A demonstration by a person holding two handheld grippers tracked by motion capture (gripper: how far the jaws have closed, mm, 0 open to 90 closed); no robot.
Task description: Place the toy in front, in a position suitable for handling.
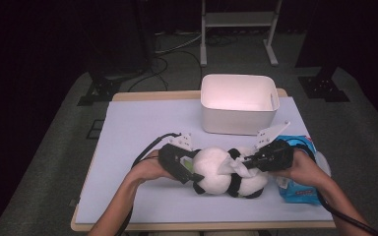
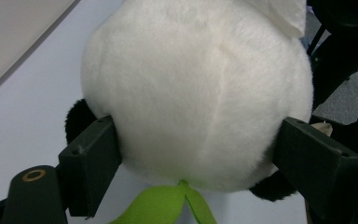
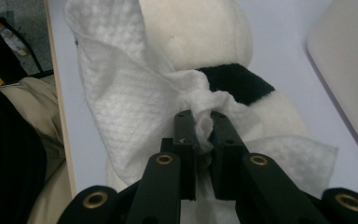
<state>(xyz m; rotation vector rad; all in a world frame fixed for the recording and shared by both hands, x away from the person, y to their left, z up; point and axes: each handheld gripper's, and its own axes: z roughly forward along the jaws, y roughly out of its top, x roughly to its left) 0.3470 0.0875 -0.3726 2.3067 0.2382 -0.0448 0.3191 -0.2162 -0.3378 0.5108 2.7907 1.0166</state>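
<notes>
A black-and-white panda plush lies on its side on the pale table, near the front edge. My left gripper grips its round white head from the left, both jaws pressed into the fur. A green felt piece hangs below the head. My right gripper comes in from the right and is shut on a bunched white wipe, which drapes over the plush's body beside a black band.
A white plastic bin stands open behind the plush, at the table's far edge. A blue pack of wipes lies under my right forearm near the right edge. The left half of the table has free room.
</notes>
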